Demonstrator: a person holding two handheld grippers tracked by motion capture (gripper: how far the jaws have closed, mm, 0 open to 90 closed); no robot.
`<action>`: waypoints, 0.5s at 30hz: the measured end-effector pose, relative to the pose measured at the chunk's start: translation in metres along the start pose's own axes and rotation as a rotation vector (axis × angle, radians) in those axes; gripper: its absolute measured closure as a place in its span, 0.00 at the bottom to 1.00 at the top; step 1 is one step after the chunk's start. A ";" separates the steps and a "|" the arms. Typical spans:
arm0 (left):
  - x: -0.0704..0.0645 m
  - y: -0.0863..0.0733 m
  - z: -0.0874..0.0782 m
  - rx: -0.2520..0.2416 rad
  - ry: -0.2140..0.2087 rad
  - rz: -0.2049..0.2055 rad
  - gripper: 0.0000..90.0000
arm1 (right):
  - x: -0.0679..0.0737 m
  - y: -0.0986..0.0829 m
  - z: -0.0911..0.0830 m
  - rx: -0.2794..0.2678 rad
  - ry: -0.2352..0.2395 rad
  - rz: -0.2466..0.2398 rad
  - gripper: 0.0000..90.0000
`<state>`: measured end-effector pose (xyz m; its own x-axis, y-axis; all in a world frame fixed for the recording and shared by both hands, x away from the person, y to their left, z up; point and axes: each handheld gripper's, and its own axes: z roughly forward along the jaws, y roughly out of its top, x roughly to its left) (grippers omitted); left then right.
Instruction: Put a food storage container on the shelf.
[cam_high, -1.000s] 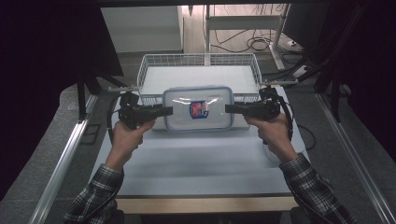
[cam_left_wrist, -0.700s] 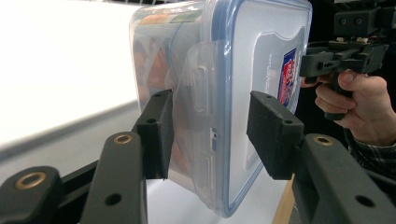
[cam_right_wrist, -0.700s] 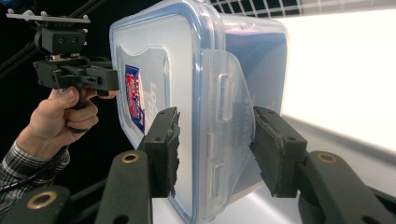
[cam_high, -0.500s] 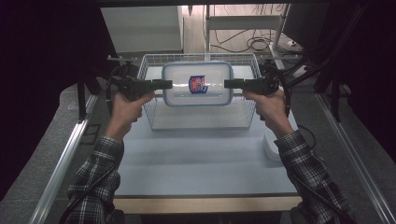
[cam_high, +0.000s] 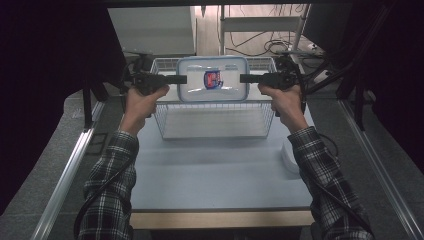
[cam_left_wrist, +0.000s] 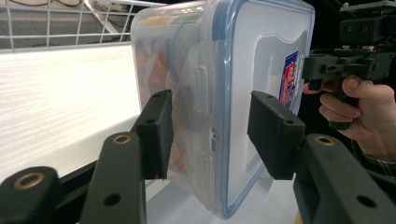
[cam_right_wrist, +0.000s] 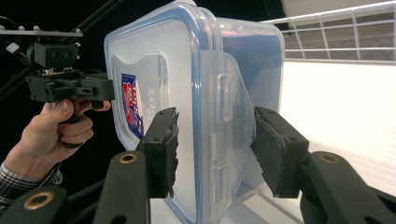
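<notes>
A clear plastic container (cam_high: 212, 80) with a blue-rimmed lid and a red and blue label hangs in the air over a white wire basket (cam_high: 215, 120). My left gripper (cam_high: 182, 79) is shut on its left end and my right gripper (cam_high: 243, 78) on its right end. In the left gripper view the jaws (cam_left_wrist: 210, 135) clamp the container (cam_left_wrist: 252, 70) at its side clip, with the right gripper (cam_left_wrist: 327, 65) beyond. The right gripper view shows its jaws (cam_right_wrist: 215, 140) around the other clip of the container (cam_right_wrist: 159, 84), with the left gripper (cam_right_wrist: 84, 88) behind.
The basket stands at the far side of the pale table (cam_high: 215, 170). A white object (cam_high: 287, 157) lies at the table's right edge. Metal rails (cam_high: 65, 170) run along both sides, and cables (cam_high: 260, 47) lie on the floor behind.
Both grippers have carried the container away from the person, from above the table's middle to higher up over the wire basket. The arms are stretched further forward.
</notes>
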<state>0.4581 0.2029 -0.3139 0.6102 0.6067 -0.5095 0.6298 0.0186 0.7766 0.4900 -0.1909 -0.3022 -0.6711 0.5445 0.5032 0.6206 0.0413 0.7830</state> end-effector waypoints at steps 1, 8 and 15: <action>0.001 0.000 0.001 -0.005 -0.004 0.000 0.57 | -0.001 0.000 0.001 0.001 -0.004 0.003 0.57; -0.001 -0.004 0.005 -0.035 0.021 0.032 0.55 | -0.005 -0.002 0.003 -0.028 -0.029 0.012 0.54; 0.001 -0.005 0.007 -0.049 0.025 0.020 0.54 | -0.003 0.000 0.007 -0.031 -0.075 0.015 0.52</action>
<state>0.4590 0.1980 -0.3210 0.6100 0.6272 -0.4843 0.5925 0.0448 0.8043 0.4948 -0.1863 -0.3057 -0.6289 0.6065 0.4865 0.6166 0.0078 0.7873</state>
